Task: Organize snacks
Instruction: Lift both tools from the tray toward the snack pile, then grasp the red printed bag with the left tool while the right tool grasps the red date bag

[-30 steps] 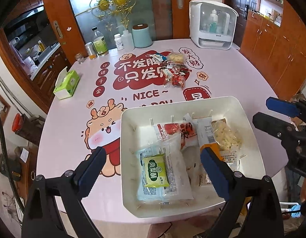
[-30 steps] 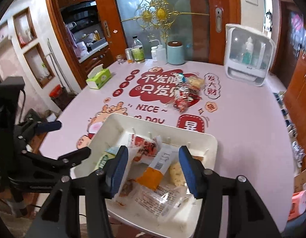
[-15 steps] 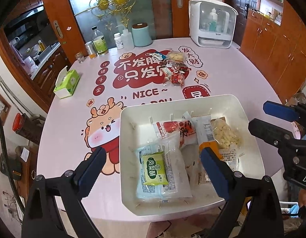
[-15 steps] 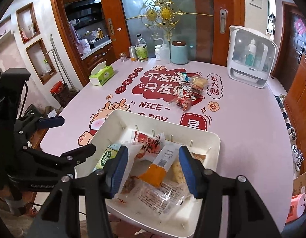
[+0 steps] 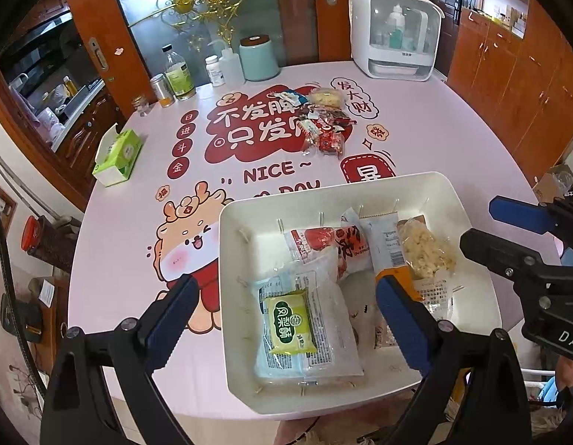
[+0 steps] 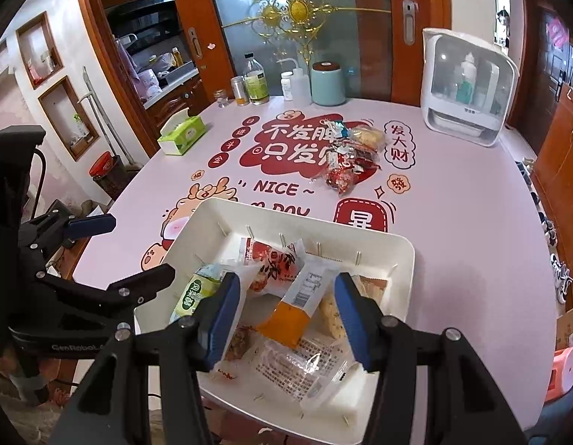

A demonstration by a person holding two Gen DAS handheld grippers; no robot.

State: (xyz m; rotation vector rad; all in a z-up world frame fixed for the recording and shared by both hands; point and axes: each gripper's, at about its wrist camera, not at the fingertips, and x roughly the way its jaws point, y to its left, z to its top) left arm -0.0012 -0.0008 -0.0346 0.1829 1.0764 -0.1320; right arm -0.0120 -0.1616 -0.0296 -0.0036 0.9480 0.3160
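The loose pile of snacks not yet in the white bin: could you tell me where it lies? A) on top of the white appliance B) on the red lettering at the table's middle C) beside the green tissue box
B: the loose pile of snacks rests on the red lettering, far from the white bin.

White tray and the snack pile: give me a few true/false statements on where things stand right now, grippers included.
1. The white tray holds several wrapped snacks. True.
2. Both grippers grip a snack. False: the left gripper and right gripper are open and hold nothing.
3. A snack pile lies on the table outside the tray. True.
4. The green packet lies beside the tissue box. False: it lies in the tray; the tissue box stands apart at the table's edge.
5. The tray is empty. False: it holds packets.
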